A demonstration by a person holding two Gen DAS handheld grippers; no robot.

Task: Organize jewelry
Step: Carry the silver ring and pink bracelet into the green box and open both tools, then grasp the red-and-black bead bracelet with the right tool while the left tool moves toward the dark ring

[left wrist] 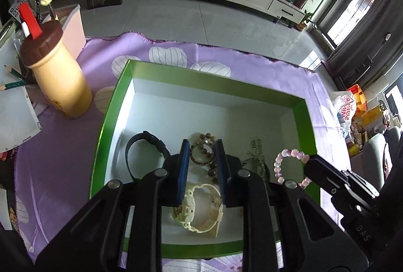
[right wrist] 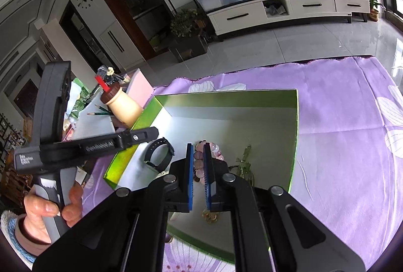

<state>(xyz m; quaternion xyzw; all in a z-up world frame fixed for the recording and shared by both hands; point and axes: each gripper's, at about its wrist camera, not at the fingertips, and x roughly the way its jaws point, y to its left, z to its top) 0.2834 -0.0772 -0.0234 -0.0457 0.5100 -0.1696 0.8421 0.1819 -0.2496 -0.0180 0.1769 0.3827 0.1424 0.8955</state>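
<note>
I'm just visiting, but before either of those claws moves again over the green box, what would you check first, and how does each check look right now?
1. Right gripper grips the pink bead bracelet: ok, beads sit between its pads.
2. Left gripper carries nothing: ok, its fingers stand apart above the brown bead bracelet.
3. Bracelet lifted free of the green box: cannot tell.
4. Cream watch and black watch out of the way: ok, both lie inside the box.
5. The two tools keep apart: ok, a gap shows.
6. Gold chain untangled from the bracelet: cannot tell.
</note>
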